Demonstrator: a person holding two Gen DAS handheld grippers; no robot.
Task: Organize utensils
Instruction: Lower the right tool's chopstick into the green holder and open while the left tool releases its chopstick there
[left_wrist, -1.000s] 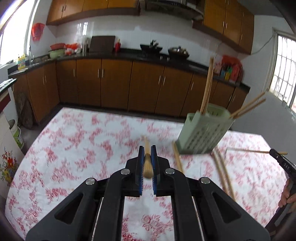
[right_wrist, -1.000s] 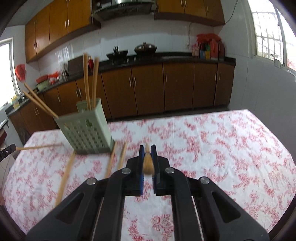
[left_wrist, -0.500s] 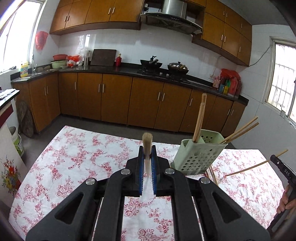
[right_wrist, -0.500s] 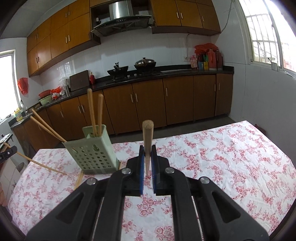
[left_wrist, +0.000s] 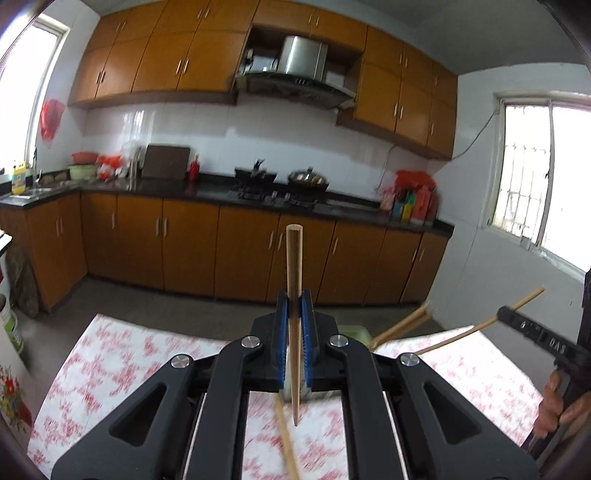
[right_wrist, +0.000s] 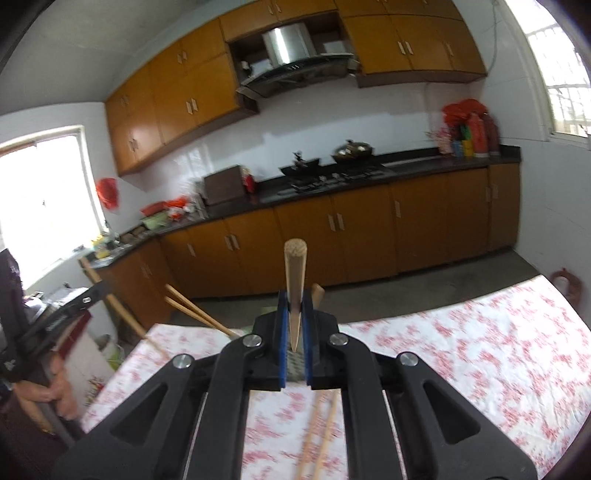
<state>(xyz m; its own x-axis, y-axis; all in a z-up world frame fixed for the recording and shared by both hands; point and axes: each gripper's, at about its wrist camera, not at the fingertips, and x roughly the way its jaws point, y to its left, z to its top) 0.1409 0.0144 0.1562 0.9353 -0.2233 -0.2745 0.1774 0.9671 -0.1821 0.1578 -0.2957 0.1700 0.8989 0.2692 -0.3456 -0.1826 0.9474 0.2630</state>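
bench under a red-floral cloth carries everything. green perforated holder sits on it just ahead of both grippers, mostly hidden behind them; only a rim sliver shows in the left view, some mesh between the fingers in the right view

left gripper clamped on one chopstick, upright, blunt end up, tip down near the cloth. right gripper clamped on another chopstick, same pose, held nearer its tip

handling, my read: wooden sticks, light, stiff, tapered and smooth, so they can pivot or slide in the pads. grip mid-shaft or just above, not at the thin end; the right grasp looks low and tip-heavy. holder is light plastic and may tip if a stick pushes on its rim

counts:
- holder: 1
- chopsticks in grippers: 2, one each
- leaning out of the holder: 2 clear in the left view; the right view hints at one more behind its gripper, not sure
- loose on the cloth: 1 in the left view, 2 in the right; blurred, overlap unclear
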